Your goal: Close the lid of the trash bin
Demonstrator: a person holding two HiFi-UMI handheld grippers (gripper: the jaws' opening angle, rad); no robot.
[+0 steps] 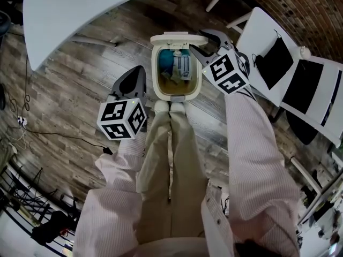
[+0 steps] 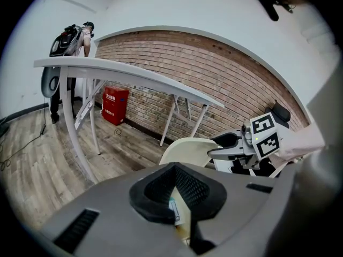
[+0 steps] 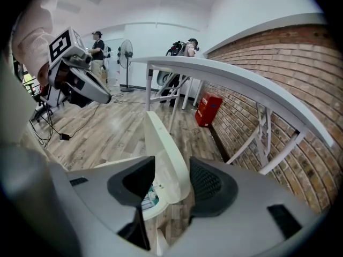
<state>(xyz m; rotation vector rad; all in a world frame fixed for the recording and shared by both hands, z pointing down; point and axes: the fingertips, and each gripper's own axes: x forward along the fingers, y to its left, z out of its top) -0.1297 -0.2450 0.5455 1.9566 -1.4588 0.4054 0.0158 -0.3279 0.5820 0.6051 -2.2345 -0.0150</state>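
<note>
The cream trash bin (image 1: 156, 82) stands on the wooden floor at the person's feet, at twelve o'clock from the shoes. Its lid (image 1: 178, 38) is upright at the far rim, so the wrappers inside are on show. The right tool (image 1: 202, 42) is at about two o'clock of the opening. Its jaws are spread and straddle the lid's side edge, though I can't tell whether the pads are pressing it yet.

The left tool (image 1: 138, 71) hangs at about eight o'clock of the bin, apart from it, tips pressed together on nothing.

I'd say the closing has barely begun, with the grip on the lid only now being set up. Next, the right tool should swing the lid forward and down on its hinge until it seats on the rim.
</note>
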